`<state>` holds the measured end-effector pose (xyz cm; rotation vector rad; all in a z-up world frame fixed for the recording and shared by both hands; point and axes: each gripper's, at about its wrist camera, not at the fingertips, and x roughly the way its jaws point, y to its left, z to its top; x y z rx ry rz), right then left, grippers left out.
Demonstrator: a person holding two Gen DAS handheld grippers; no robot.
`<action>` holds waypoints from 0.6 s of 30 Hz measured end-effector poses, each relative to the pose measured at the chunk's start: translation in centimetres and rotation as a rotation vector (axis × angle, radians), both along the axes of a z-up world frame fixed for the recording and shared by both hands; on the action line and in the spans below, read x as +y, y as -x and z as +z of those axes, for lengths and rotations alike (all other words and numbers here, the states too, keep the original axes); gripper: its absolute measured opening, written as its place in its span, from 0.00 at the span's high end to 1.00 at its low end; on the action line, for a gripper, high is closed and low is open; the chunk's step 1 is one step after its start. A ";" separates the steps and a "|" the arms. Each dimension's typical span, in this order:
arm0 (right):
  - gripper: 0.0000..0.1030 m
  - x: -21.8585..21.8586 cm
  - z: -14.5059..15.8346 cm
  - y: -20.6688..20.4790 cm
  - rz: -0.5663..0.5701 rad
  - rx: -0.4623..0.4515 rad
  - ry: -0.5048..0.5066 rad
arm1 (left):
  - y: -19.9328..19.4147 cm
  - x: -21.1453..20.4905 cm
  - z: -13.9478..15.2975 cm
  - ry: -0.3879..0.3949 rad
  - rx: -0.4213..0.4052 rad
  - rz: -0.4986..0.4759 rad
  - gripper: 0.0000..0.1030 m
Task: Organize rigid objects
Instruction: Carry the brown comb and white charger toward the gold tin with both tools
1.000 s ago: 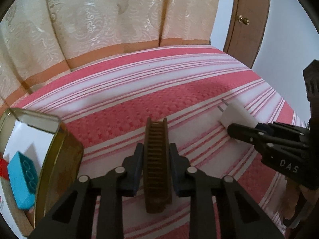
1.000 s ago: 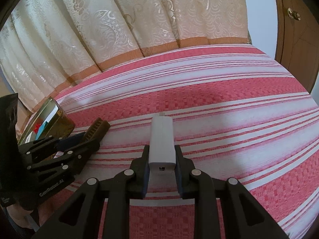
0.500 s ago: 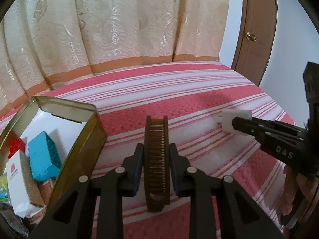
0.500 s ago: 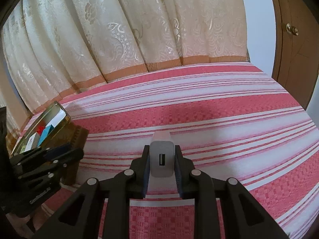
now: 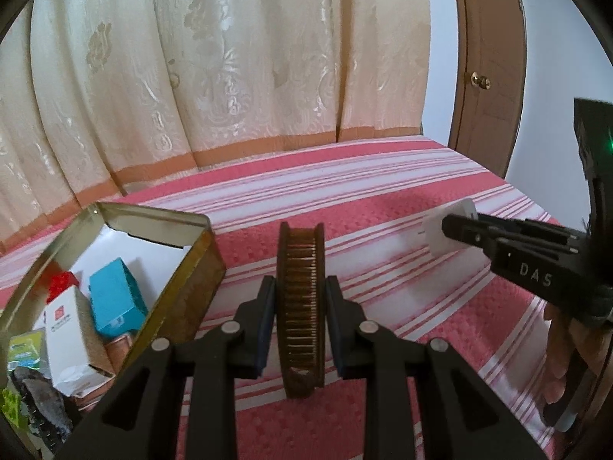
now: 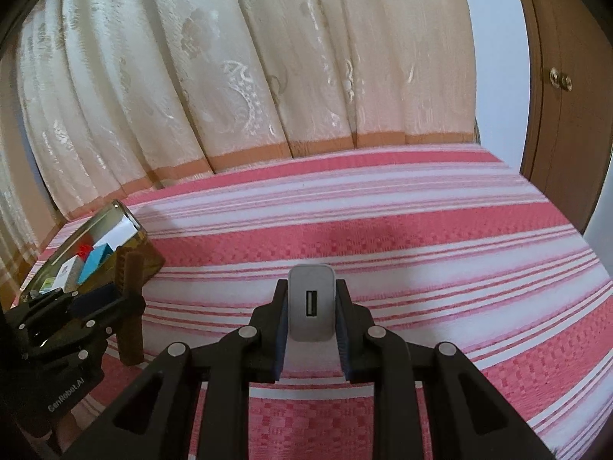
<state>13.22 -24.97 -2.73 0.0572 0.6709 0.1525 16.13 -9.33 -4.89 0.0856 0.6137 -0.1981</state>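
Observation:
My left gripper [image 5: 300,299] is shut on a brown toothed comb [image 5: 301,287], held on edge above the striped bedspread. An open gold tin [image 5: 193,264] sits just left of it, holding a teal box [image 5: 115,295], a white box [image 5: 72,329] and other small items. My right gripper [image 6: 311,306] is shut on a white USB charger [image 6: 310,303], its port facing the camera. In the left wrist view the right gripper [image 5: 456,226] and the charger [image 5: 436,234] appear at the right. The right wrist view shows the left gripper [image 6: 111,299] with the comb [image 6: 130,306] by the tin [image 6: 147,257] at the left.
A red and white striped bedspread [image 6: 383,230] covers the bed. Cream curtains [image 5: 230,76] hang behind it. A brown wooden door [image 5: 490,76] with a knob stands at the right. A hand [image 5: 559,352] holds the right gripper's handle.
Both grippers have lifted and tilted upward with their objects. The left gripper has swung toward the tin, so more of its inside shows. The charger now shows its port end.

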 end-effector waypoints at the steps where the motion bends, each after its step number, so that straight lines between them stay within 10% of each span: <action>1: 0.77 0.1 0.2 0.3 0.000 -0.014 0.004 | 0.2 -0.1 0.1 -0.005 -0.007 0.002 0.77; 18: 0.77 1.9 1.6 2.9 0.021 -0.147 0.006 | 2.0 1.2 0.4 0.049 -0.042 0.036 0.77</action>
